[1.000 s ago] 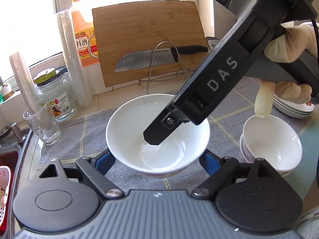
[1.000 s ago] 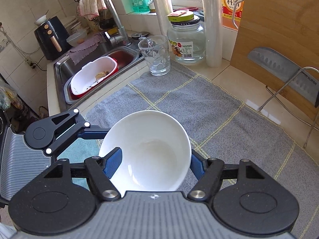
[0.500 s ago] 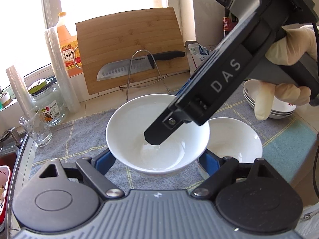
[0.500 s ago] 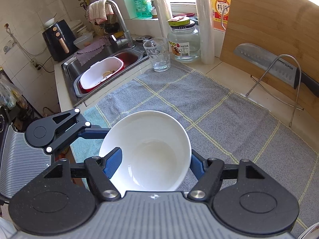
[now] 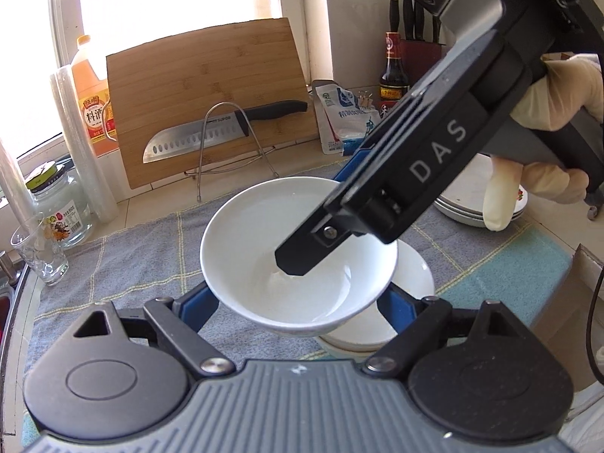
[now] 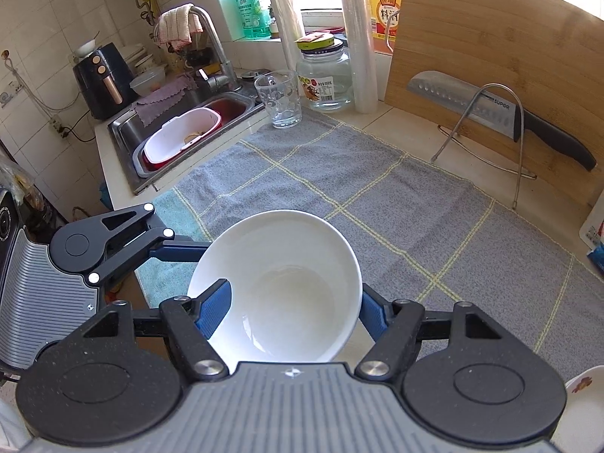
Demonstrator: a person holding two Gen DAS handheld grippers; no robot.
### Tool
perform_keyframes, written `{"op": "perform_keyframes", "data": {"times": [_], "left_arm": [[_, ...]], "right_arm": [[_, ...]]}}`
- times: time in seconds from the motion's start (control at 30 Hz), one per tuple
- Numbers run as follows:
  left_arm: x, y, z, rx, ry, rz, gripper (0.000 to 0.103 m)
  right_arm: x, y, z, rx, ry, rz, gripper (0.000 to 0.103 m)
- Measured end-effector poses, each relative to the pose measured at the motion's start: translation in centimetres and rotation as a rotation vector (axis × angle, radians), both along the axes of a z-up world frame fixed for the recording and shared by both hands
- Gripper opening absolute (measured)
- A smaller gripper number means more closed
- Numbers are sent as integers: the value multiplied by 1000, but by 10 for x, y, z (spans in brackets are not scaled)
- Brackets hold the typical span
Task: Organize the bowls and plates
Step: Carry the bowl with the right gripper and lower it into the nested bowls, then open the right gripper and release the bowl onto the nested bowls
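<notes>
- The left gripper [image 5: 298,304] clamps a white bowl [image 5: 287,260] from outside, a blue finger [image 5: 198,307] pressed against each side of its wall, the bowl held up above the towel.
- The right gripper [image 6: 294,311] grips the same white bowl [image 6: 279,287] across its rim: its left blue finger [image 6: 215,307] lies inside the bowl, while the other is on the outer wall.
- In the left wrist view, one black finger of the right gripper [image 5: 302,260] reaches down into the bowl's hollow, and a gloved hand [image 5: 547,151] holds that tool's handle at upper right.
- Directly under the held bowl, partly hidden by it, sits a stack of white bowls [image 5: 392,317] on the towel.
- A grey checked towel [image 6: 396,204] with pale yellow lines covers the counter under both grippers.
- Further right, a stack of plates [image 5: 468,204] with a small floral print lies at the towel's edge.
- To the left stand a clear drinking glass [image 6: 279,100] and a lidded glass jar [image 6: 326,77], just beside each other.
- At the back, a bamboo cutting board [image 5: 204,94] leans upright; a kitchen knife [image 5: 222,132] rests on a wire stand [image 5: 230,151] in front of it.
- A sink [image 6: 181,128] holding a red-and-white basin [image 6: 181,139] lies far left in the right wrist view.
</notes>
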State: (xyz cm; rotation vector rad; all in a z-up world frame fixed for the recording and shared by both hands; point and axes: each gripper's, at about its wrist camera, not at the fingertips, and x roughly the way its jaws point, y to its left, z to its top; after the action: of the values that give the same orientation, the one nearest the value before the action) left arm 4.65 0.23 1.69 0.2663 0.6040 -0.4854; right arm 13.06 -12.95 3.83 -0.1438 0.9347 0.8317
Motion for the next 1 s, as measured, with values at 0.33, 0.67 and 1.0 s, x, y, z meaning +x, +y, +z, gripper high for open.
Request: {"op": "perform_keyframes", "data": {"times": [0.33,0.67,1.0], "left_arm": [[6,-22,-8,-10,28,-70,90],[6,-29,-24,-8,81,-96,90],[9,-32,-28,-19,107,-89,90]], "right_arm": [[-5,-26,-8,-12,21,-68,77],[-7,-34,-27,-21,68,-94,77],[-6,-33,-32,-27,76,-102,77]]}}
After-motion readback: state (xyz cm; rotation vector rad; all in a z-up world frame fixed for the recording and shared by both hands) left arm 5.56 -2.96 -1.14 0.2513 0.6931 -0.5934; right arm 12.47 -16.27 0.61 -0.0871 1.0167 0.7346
